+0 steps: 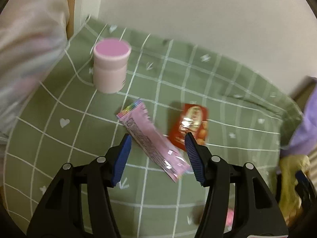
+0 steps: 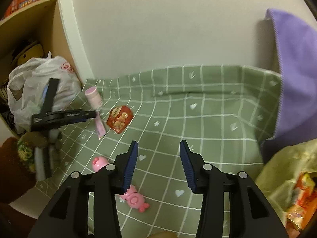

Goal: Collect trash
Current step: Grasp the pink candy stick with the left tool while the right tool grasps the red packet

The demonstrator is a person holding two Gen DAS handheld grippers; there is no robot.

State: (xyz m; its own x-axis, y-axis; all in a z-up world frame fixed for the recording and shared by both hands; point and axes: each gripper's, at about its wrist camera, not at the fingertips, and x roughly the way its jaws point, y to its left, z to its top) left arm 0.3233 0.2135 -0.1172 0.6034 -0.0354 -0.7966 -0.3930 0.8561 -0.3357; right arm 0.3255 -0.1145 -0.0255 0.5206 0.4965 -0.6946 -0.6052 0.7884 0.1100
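Observation:
A long pink wrapper [image 1: 152,140] lies on the green checked cloth [image 1: 59,138], partly between the fingers of my open left gripper [image 1: 157,140]. A red snack packet [image 1: 190,125] lies just right of it, behind the right fingertip. Both also show in the right wrist view: the pink wrapper [image 2: 99,126] and the red packet [image 2: 119,119], with the left gripper [image 2: 93,115] over the wrapper. My right gripper [image 2: 158,148] is open and empty above bare cloth. A yellowish bag [image 2: 287,180] holding wrappers sits at the lower right.
A pink lidded jar [image 1: 111,65] stands upright behind the wrapper. A pink pig toy [image 2: 134,198] lies near the right gripper's left finger. A purple cloth [image 2: 297,75] hangs at the right. A white plastic bag [image 2: 39,83] and shelf stand at the left.

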